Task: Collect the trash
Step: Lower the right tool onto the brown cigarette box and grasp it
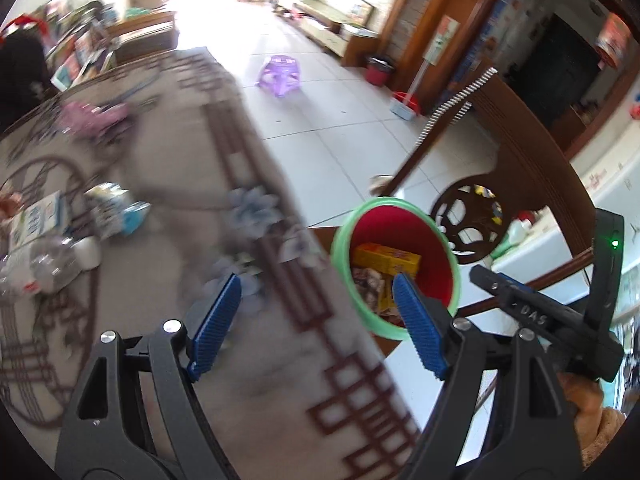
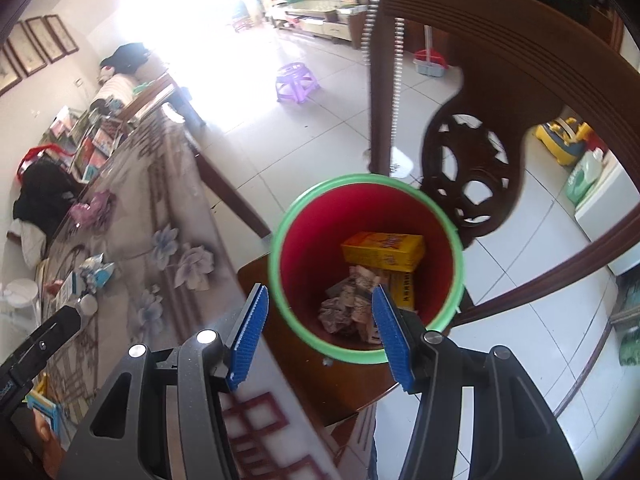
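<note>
Blue ribbed pads of the right gripper (image 2: 320, 332) stand apart with nothing between them, poised above the bin (image 2: 448, 216), a round red bucket with a green rim that sits on the seat of a dark wooden chair (image 2: 500, 92) just beside the table edge. Inside the bin lie a yellow carton (image 2: 382, 252) and crumpled paper wrappers (image 2: 348, 304). The left gripper (image 1: 316, 320) also has its jaws spread and empty, one pad over the tablecloth (image 1: 192, 184), the other over the bin's rim. That cloth is smooth, grey, printed with flowers and brown lattice, and still carries trash well away from the bin: a crumpled blue-and-white packet (image 1: 116, 208), a small box (image 1: 36, 216) and a clear plastic bottle (image 1: 44, 268). Beyond the table edge, pale glossy floor tiles (image 1: 320, 120) lie open, with a purple plastic stool (image 1: 280, 74) standing alone.
</note>
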